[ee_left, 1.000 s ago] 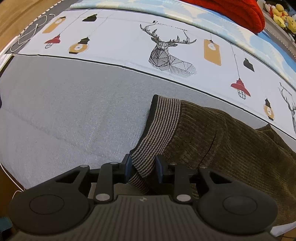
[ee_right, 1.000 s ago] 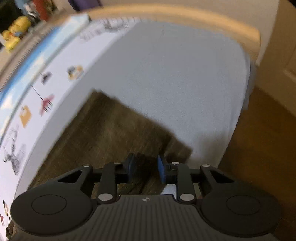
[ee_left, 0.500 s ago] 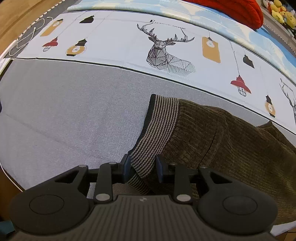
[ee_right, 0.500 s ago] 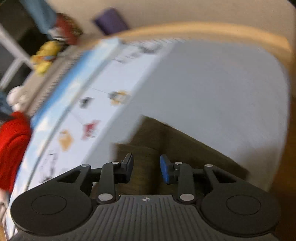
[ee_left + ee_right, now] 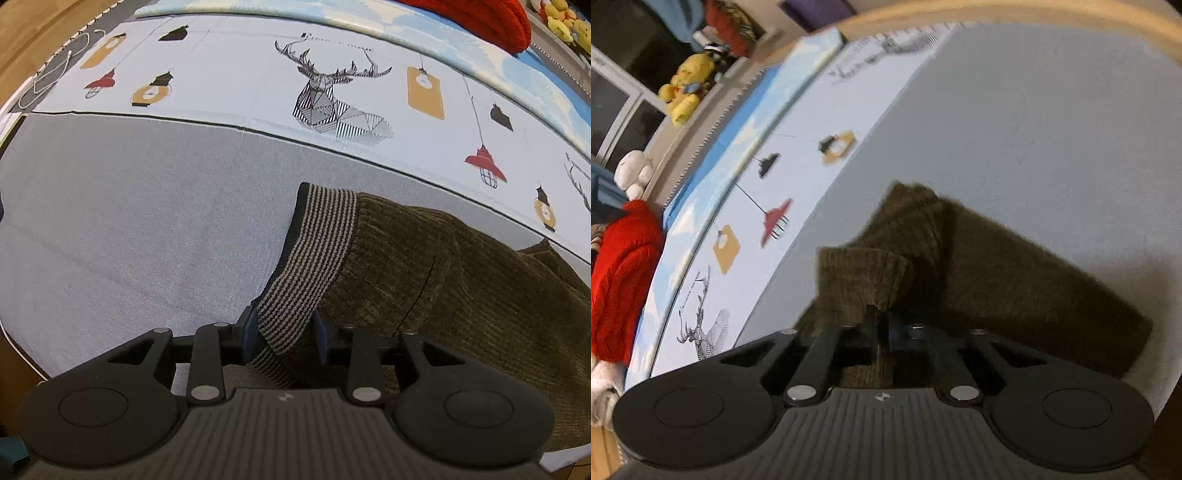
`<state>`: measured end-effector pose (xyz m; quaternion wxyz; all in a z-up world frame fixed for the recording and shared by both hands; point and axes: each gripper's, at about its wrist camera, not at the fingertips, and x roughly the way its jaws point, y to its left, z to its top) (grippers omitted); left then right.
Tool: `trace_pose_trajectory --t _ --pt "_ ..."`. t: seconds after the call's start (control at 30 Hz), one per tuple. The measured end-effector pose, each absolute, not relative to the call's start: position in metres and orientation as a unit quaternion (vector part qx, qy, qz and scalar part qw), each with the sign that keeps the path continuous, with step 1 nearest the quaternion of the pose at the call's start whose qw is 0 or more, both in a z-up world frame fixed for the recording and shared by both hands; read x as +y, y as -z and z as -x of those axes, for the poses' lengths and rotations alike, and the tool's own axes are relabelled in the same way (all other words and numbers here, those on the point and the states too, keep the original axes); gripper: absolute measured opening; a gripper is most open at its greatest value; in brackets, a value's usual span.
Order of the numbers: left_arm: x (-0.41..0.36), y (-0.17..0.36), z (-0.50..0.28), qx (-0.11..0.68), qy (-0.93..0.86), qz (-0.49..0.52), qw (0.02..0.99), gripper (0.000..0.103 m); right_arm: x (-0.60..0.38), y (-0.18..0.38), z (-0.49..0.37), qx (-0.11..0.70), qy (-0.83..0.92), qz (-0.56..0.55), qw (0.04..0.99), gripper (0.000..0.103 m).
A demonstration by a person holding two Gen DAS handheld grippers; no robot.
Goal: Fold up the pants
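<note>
Gripping the pants (image 5: 461, 280) at both ends for folding: left tongs (image 5: 284, 334) straddle the striped waistband (image 5: 314, 254), right tongs (image 5: 882, 328), just closed, clamp the olive leg at twelve o'clock.

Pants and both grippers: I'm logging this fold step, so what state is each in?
Pants: olive corduroy, lying on the grey bedcover, not yet folded flat.
Striped waistband: lifted at its near end between the left jaws.
Left gripper: shut on the waistband.
Right gripper: jaws have just closed, pinching a raised fold of the pants.
</note>
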<state>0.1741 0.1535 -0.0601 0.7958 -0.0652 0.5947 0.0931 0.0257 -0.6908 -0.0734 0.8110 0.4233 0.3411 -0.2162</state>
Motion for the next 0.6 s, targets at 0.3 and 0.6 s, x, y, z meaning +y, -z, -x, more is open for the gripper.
trace_pose_trajectory --t 0.3,0.6 --pt "0.153 0.049 -0.167 0.568 -0.052 0.079 0.818 0.014 -0.717 0.027 0.046 0.256 0.281 -0.413 0.828 0.002" --pt "0.158 0.062 -0.159 0.603 -0.059 0.056 0.794 0.012 -0.730 0.075 0.072 0.359 0.323 -0.459 0.745 0.002"
